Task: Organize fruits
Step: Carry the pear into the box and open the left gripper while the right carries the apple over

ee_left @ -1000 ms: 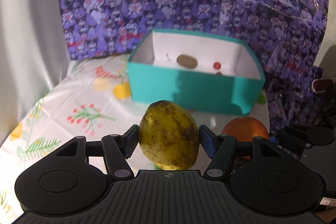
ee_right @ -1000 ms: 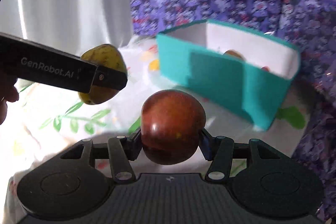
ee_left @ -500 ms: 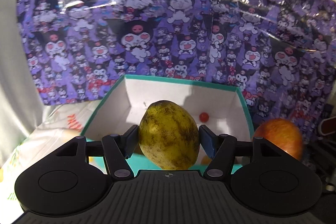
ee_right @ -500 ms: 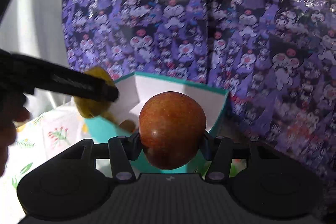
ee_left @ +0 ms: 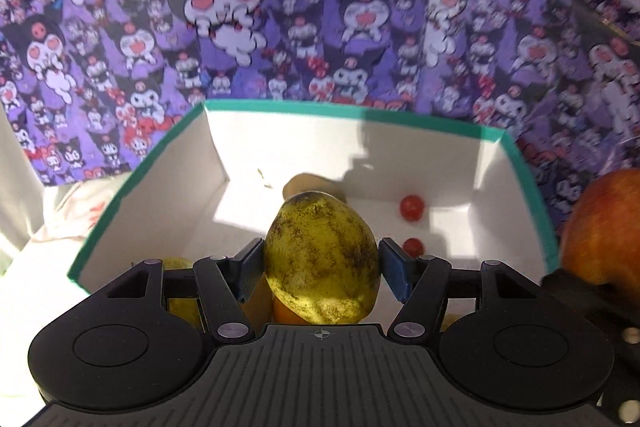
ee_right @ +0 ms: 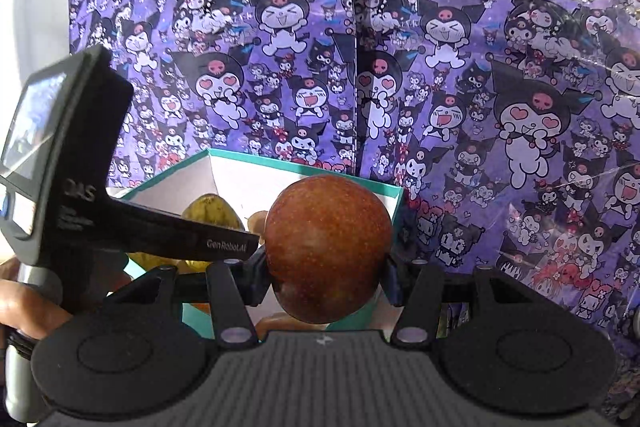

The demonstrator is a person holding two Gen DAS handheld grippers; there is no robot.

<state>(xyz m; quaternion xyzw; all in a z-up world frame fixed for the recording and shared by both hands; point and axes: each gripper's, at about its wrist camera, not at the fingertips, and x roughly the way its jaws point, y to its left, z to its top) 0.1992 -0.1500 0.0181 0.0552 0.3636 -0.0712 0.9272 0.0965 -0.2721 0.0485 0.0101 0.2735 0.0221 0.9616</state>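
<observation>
My left gripper [ee_left: 322,269] is shut on a yellow, brown-speckled pear [ee_left: 322,259] and holds it above the open teal box [ee_left: 132,183]. Inside the box lie a kiwi [ee_left: 298,183], two small red fruits [ee_left: 411,207] and some yellow and orange fruit partly hidden under the gripper. My right gripper [ee_right: 326,277] is shut on a red apple [ee_right: 328,247], held over the box's right side [ee_right: 396,211]. The apple also shows at the right edge of the left wrist view [ee_left: 604,227]. The pear shows behind the left gripper's body in the right wrist view [ee_right: 212,213].
A purple cartoon-print bag [ee_right: 440,67] stands right behind the box and fills the background. A floral tablecloth [ee_left: 60,211] shows left of the box. The left gripper's body [ee_right: 80,187] and the hand holding it sit close at the left of the right wrist view.
Both grippers have moved forward and up from in front of the box to over its opening, each still holding its fruit.
</observation>
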